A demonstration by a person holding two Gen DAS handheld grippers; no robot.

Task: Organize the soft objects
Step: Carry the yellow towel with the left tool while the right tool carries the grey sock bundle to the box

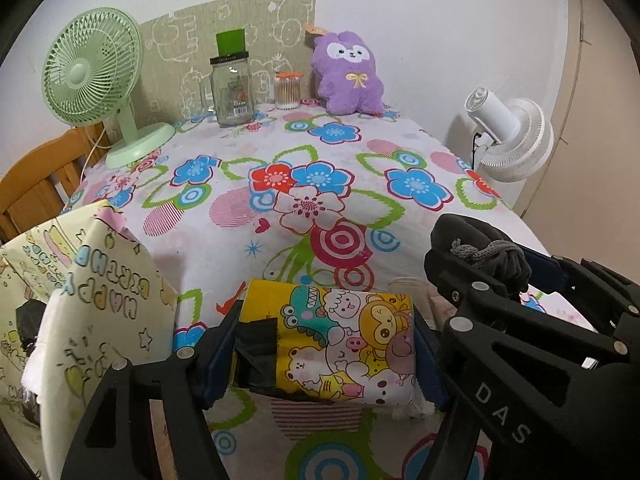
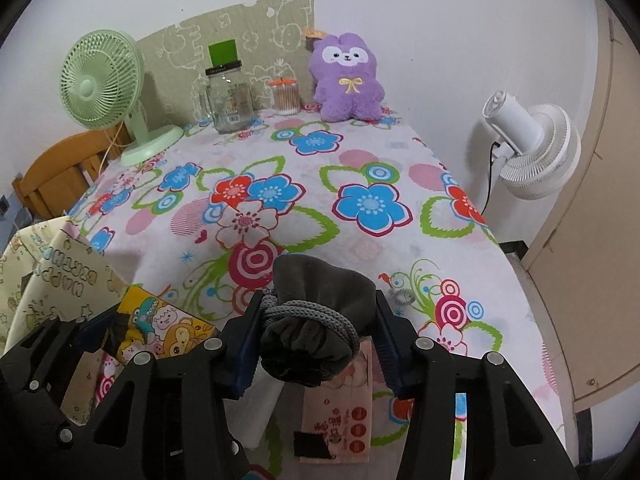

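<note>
My left gripper [image 1: 324, 344] is shut on a yellow cartoon-print tissue pack [image 1: 340, 344], held just above the flowered tablecloth near the front edge. My right gripper [image 2: 316, 340] is shut on a dark grey drawstring pouch [image 2: 320, 312] with a grey cord, held above a pink tissue pack [image 2: 340, 412] lying on the cloth. The right gripper and pouch [image 1: 480, 248] show at the right of the left wrist view. The tissue pack [image 2: 164, 328] shows at the left of the right wrist view. A purple plush toy [image 1: 348, 76] sits at the table's far edge.
A cream gift bag [image 1: 92, 304] stands at the front left. A green desk fan [image 1: 96, 80], a glass jar [image 1: 232, 88] and a cotton-swab jar [image 1: 287, 90] stand at the back. A white fan [image 1: 508, 136] stands off the right edge. A wooden chair [image 1: 40, 180] is left.
</note>
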